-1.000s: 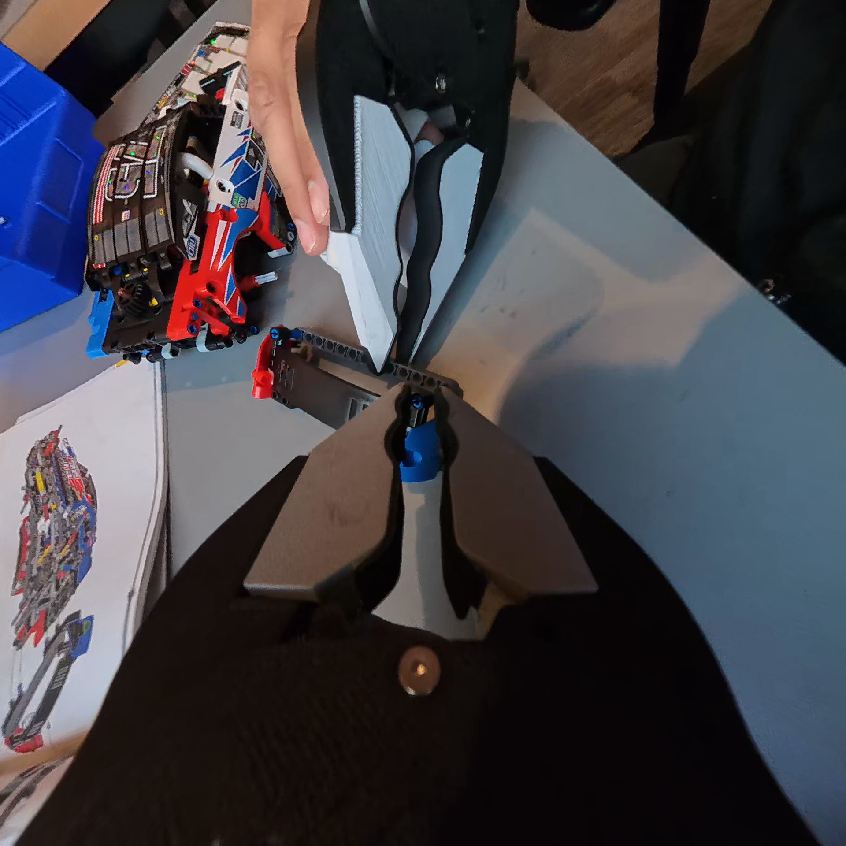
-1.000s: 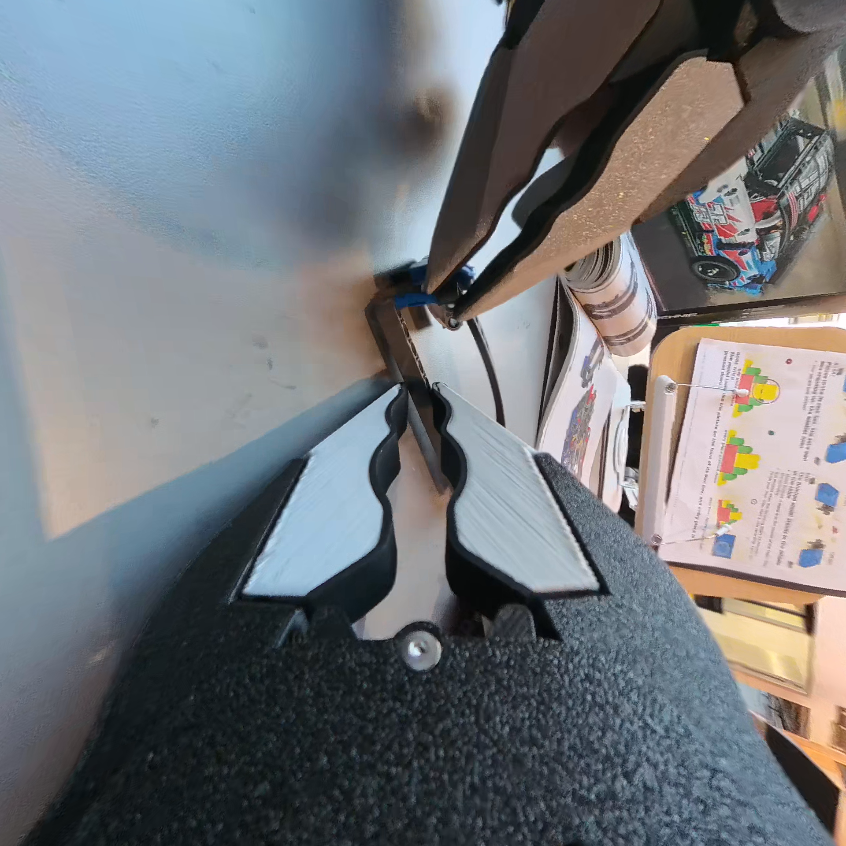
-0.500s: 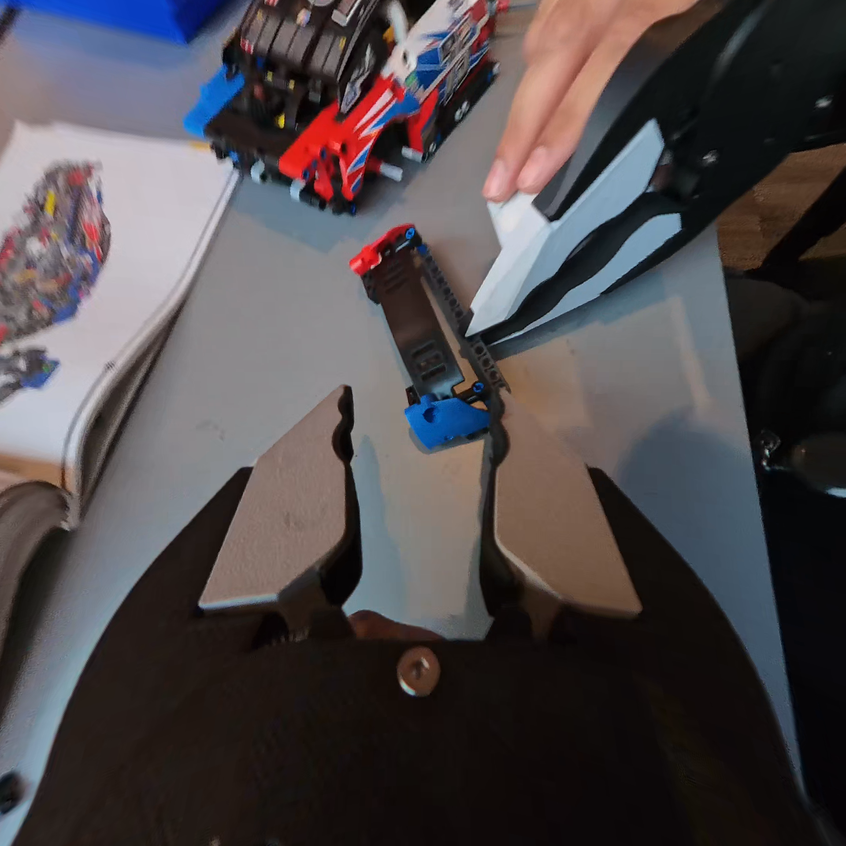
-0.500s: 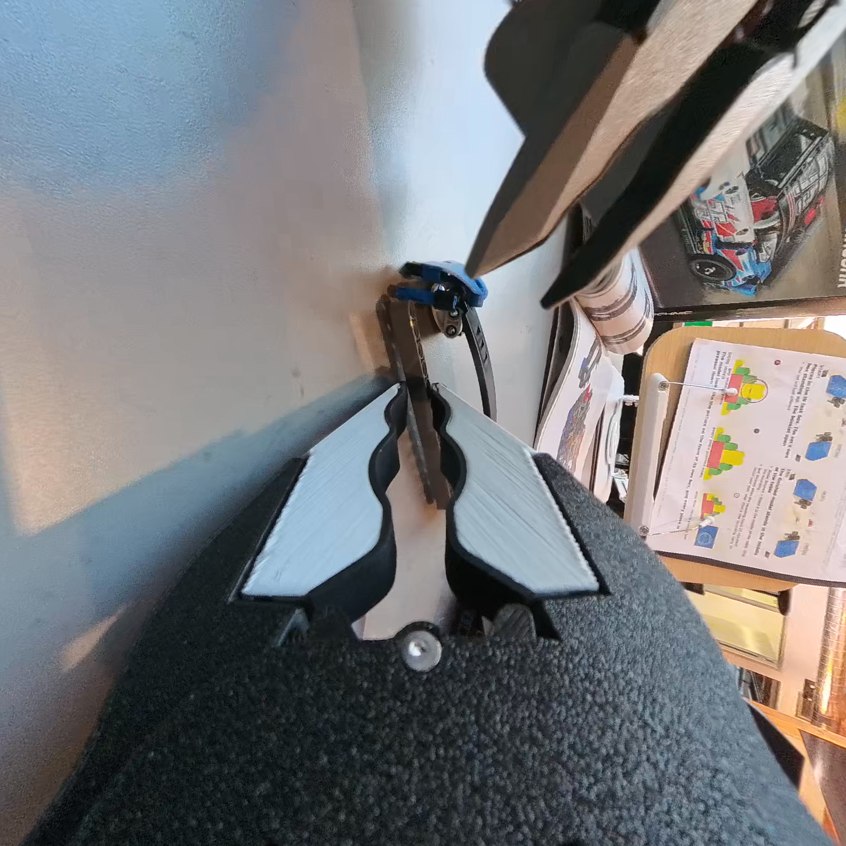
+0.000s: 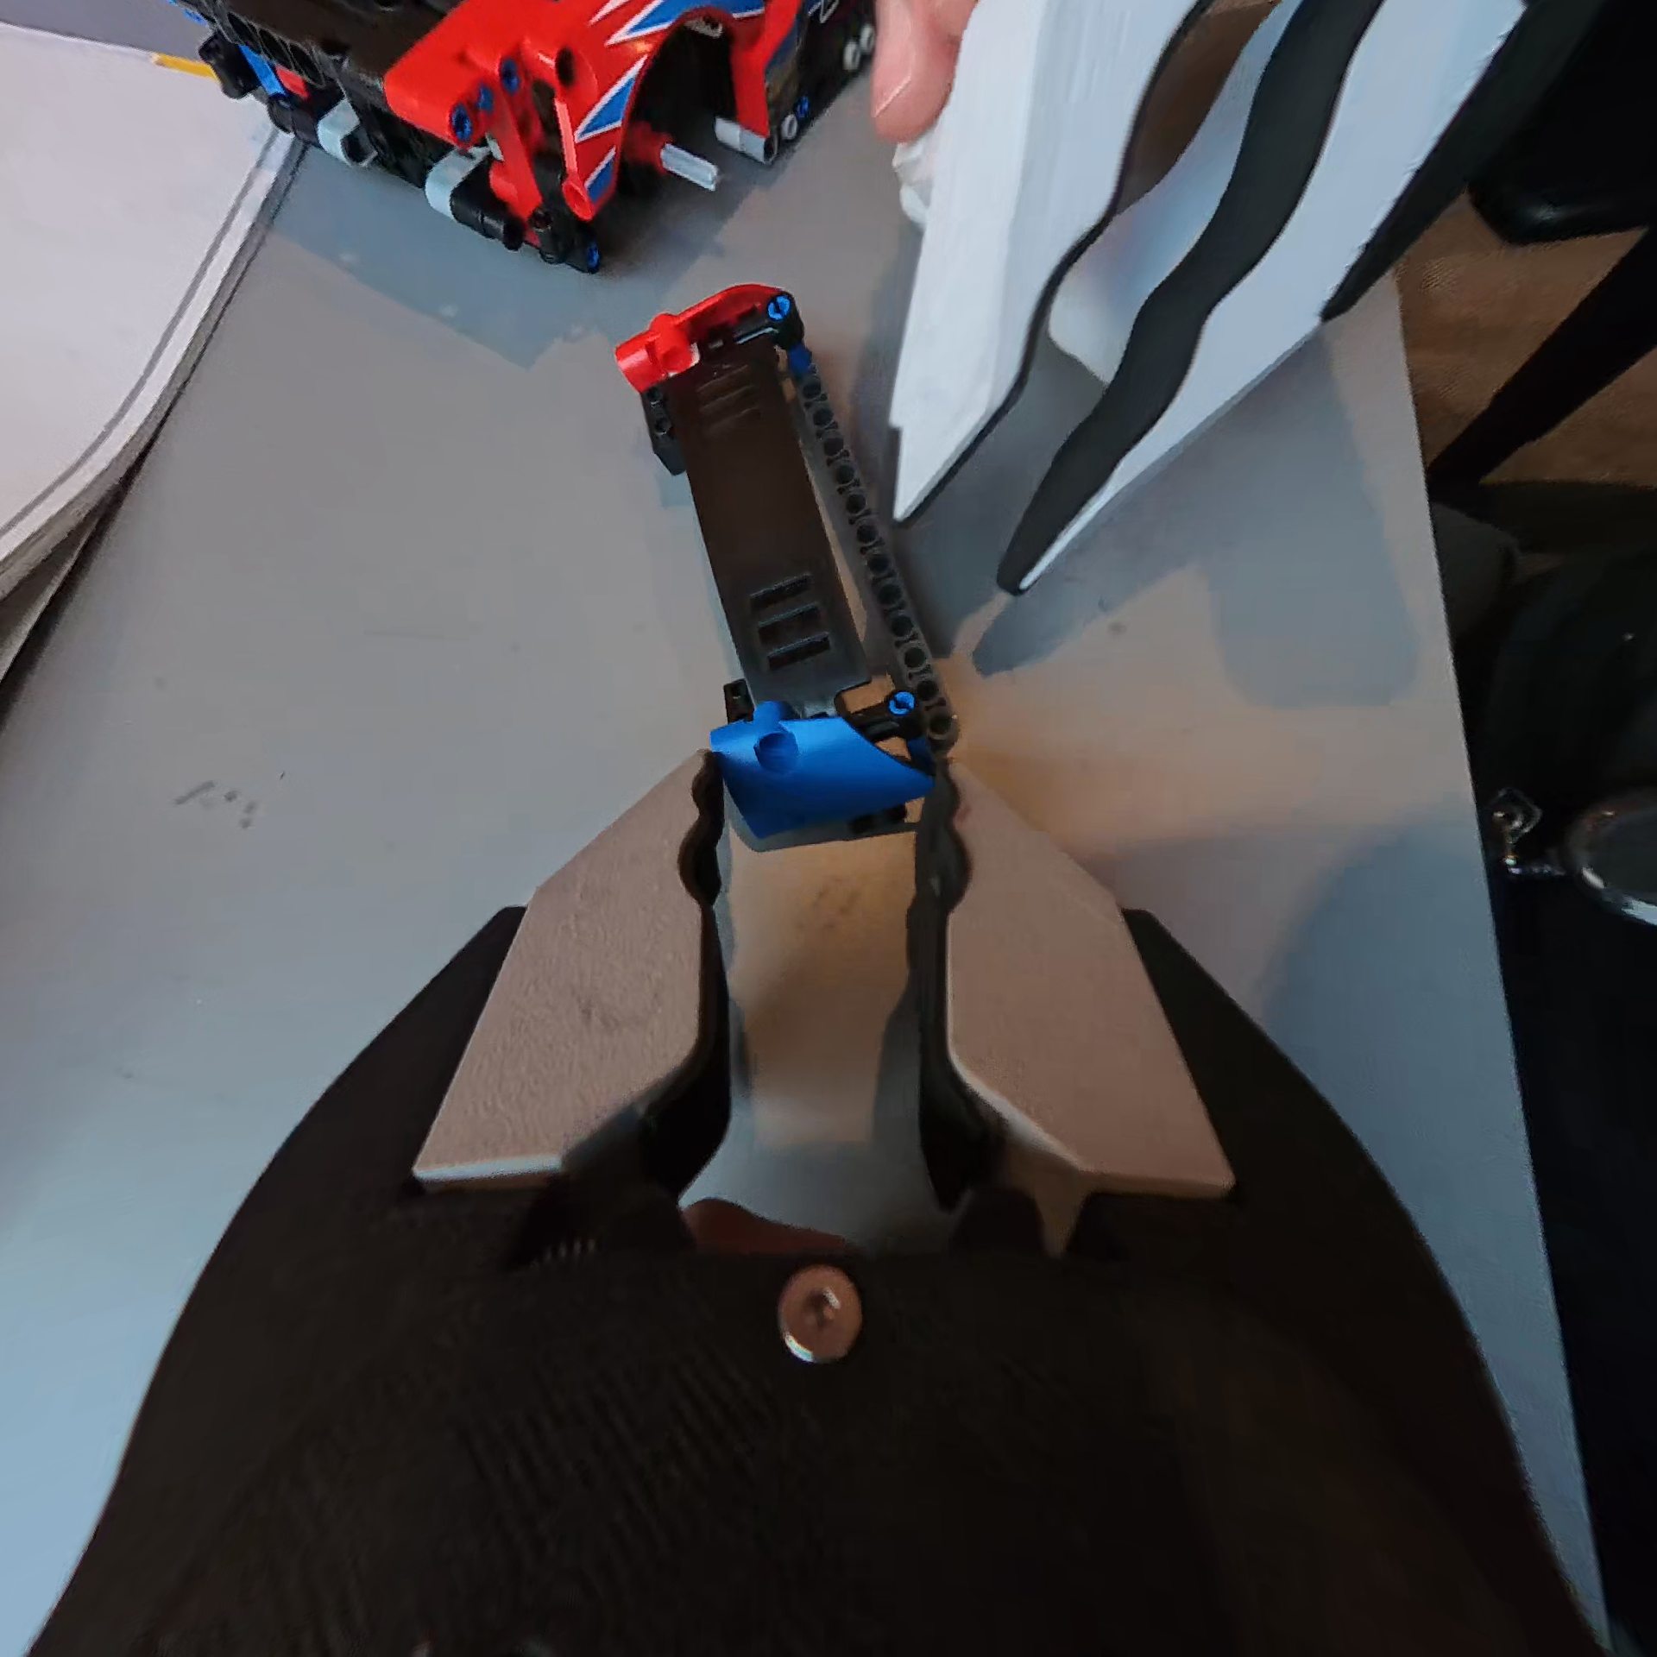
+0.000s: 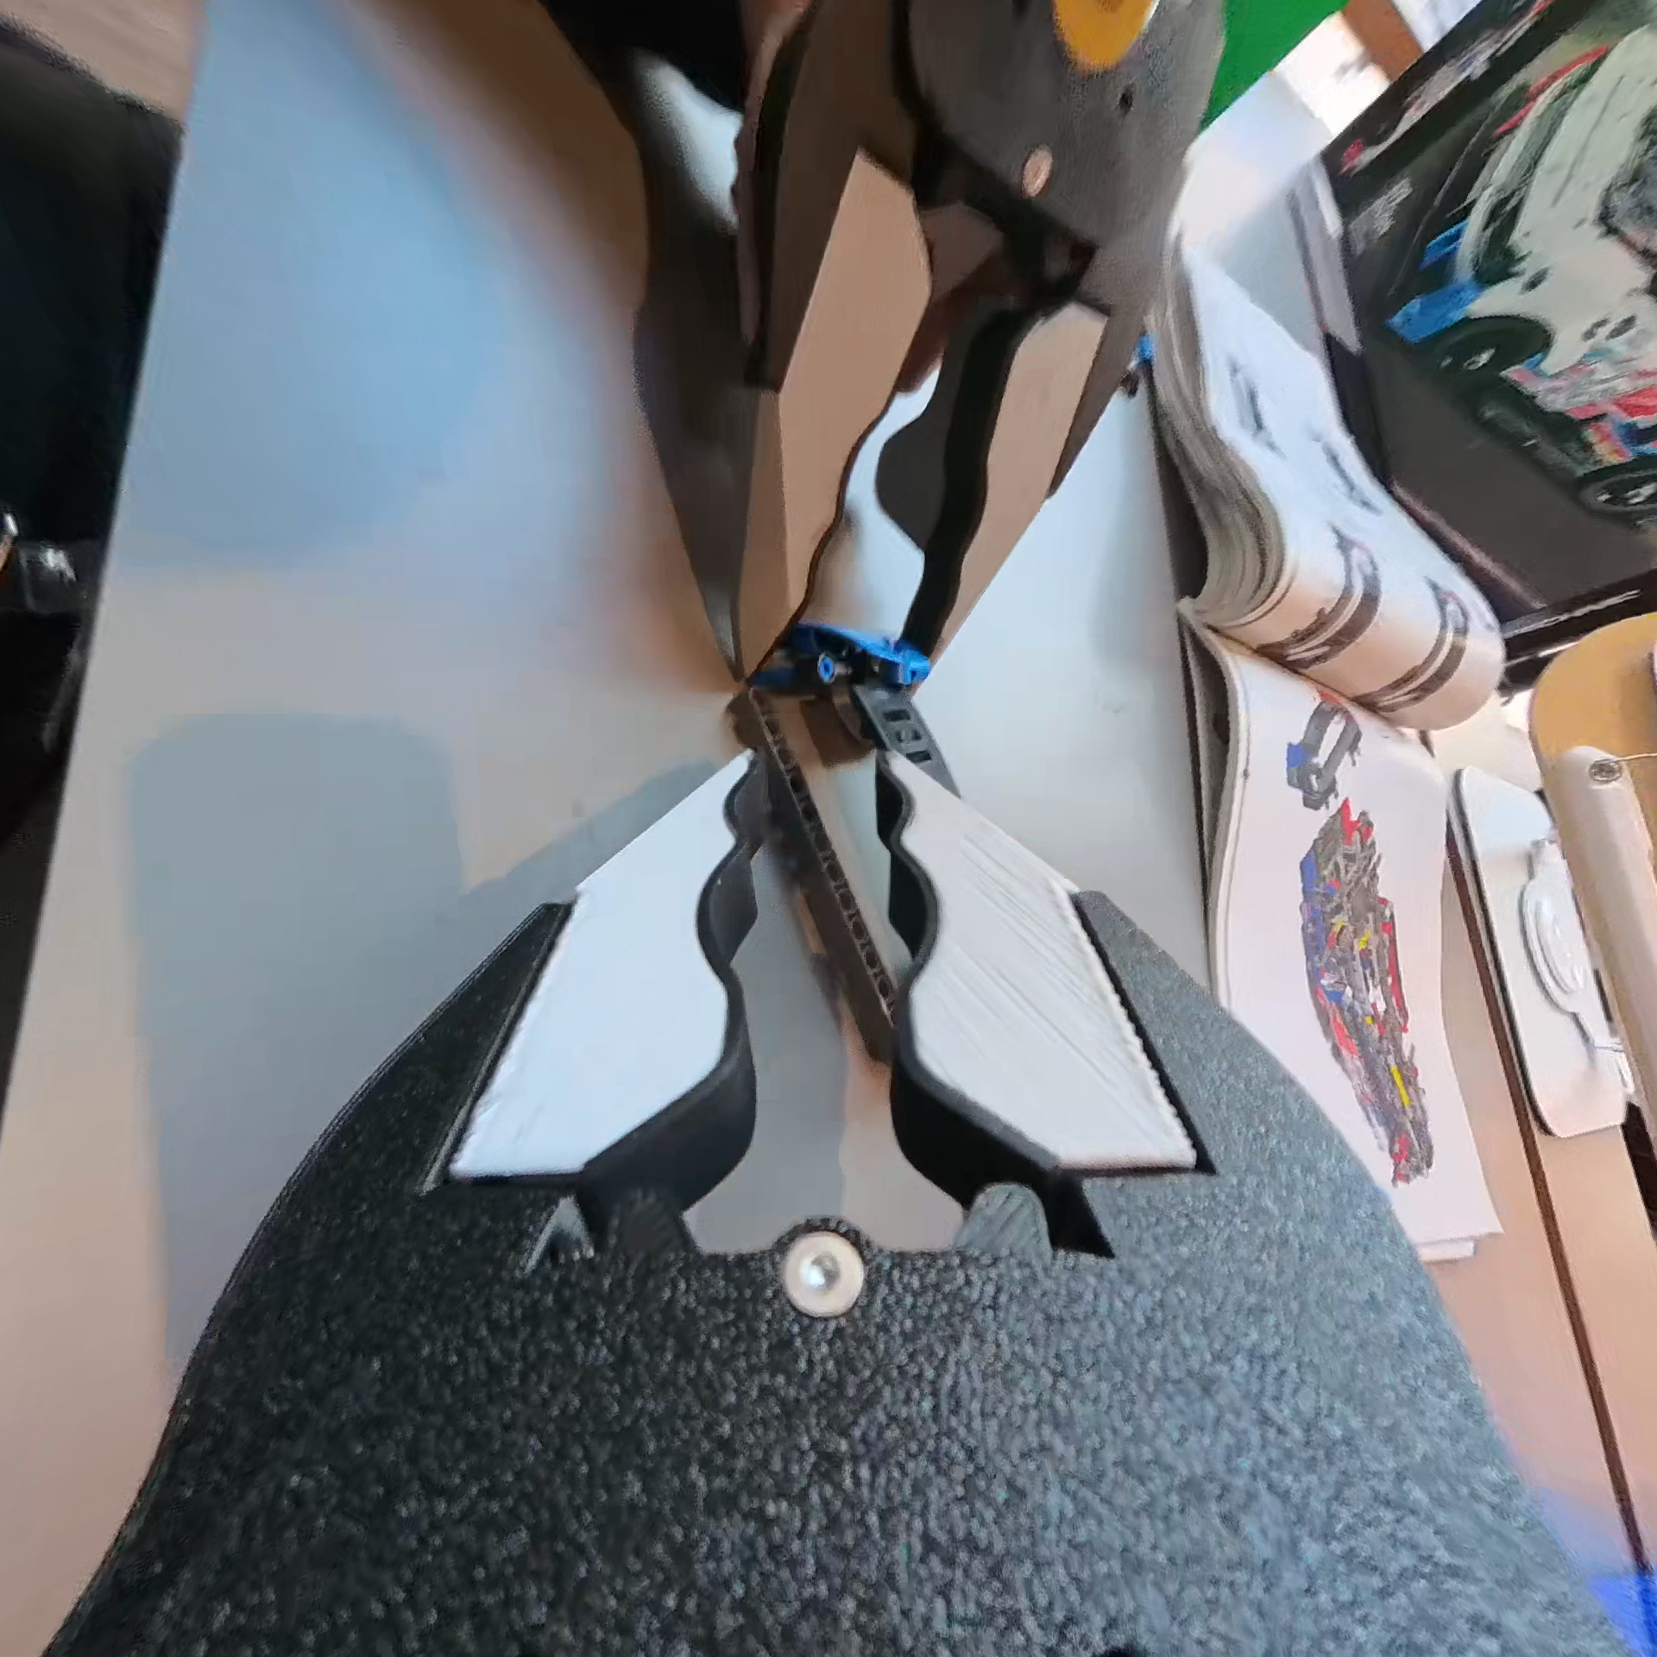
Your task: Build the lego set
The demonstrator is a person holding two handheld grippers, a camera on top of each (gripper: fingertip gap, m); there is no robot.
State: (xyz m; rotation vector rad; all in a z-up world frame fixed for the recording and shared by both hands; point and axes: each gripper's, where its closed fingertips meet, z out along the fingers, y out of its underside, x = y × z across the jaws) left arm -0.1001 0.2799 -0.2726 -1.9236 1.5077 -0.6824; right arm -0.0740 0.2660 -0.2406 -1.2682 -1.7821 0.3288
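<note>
Left gripper: fingers released, straddling blue wedge end of long black beam subassembly, seemingly to re-grip.
Right gripper: fingers released beside that beam.

Red car model cut by top edge; box blurred.

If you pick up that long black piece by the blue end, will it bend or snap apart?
The long black piece probably stays stiff: it looks like hard plastic along a holed beam. Its blue end seems only clipped on, so it might pop off.
</note>
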